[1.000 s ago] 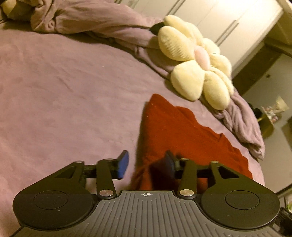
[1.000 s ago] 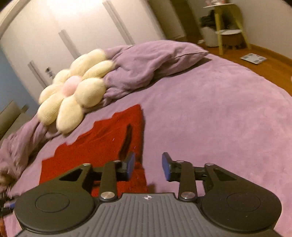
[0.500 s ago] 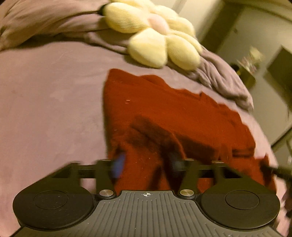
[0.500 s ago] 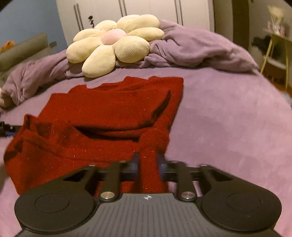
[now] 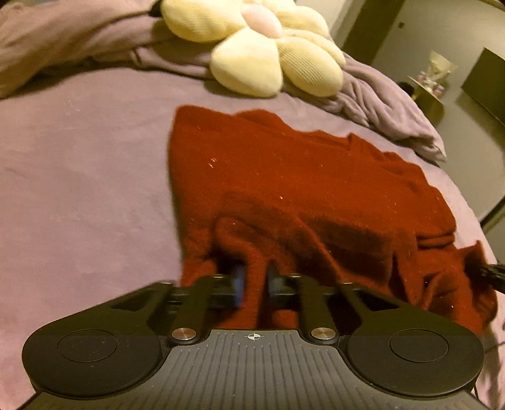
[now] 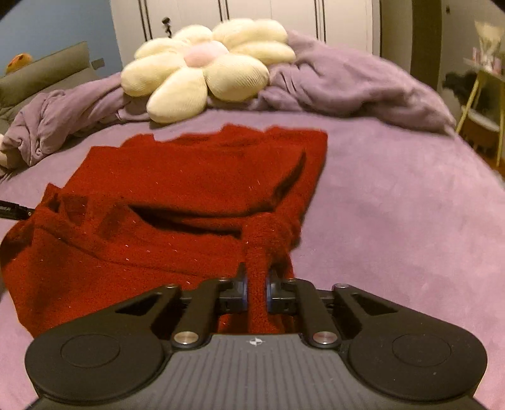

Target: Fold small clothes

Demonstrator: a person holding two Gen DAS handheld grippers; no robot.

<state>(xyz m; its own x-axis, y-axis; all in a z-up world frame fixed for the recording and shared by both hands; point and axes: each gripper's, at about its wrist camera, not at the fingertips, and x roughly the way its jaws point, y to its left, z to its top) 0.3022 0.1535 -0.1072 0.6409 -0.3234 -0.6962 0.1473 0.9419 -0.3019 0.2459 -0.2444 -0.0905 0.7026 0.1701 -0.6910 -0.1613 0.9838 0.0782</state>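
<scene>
Red sweater (image 5: 303, 176): knitted, lies mostly flat on the purple bedspread (image 5: 79, 164), rumpled along its near edge; in the right wrist view it fills the left and middle of the bed (image 6: 176, 195).
Left gripper (image 5: 254, 280): at 6 o'clock in its own view, closed on a pinched-up ridge of the sweater's near edge; blue pads press the fabric from both sides.
Bedspread: bare purple surface from 7 to 10 o'clock in the left wrist view.
Flower cushion (image 5: 258, 53): cream petals with a pink centre, at 12 o'clock beyond the sweater, resting on a bunched purple blanket (image 5: 385, 104); apart from the sweater.
Right gripper (image 6: 256, 288): at 6 o'clock in its own view, closed on a narrow raised fold at the sweater's near right corner; the fold stands up between the pads.
Other gripper tip (image 6: 14, 210): dark, at 9 o'clock in the right wrist view, meeting the sweater's far left edge.
Room edge: pale wardrobe doors (image 6: 268, 15) at 12 o'clock, a small yellow table (image 6: 483, 104) at 2 o'clock.
</scene>
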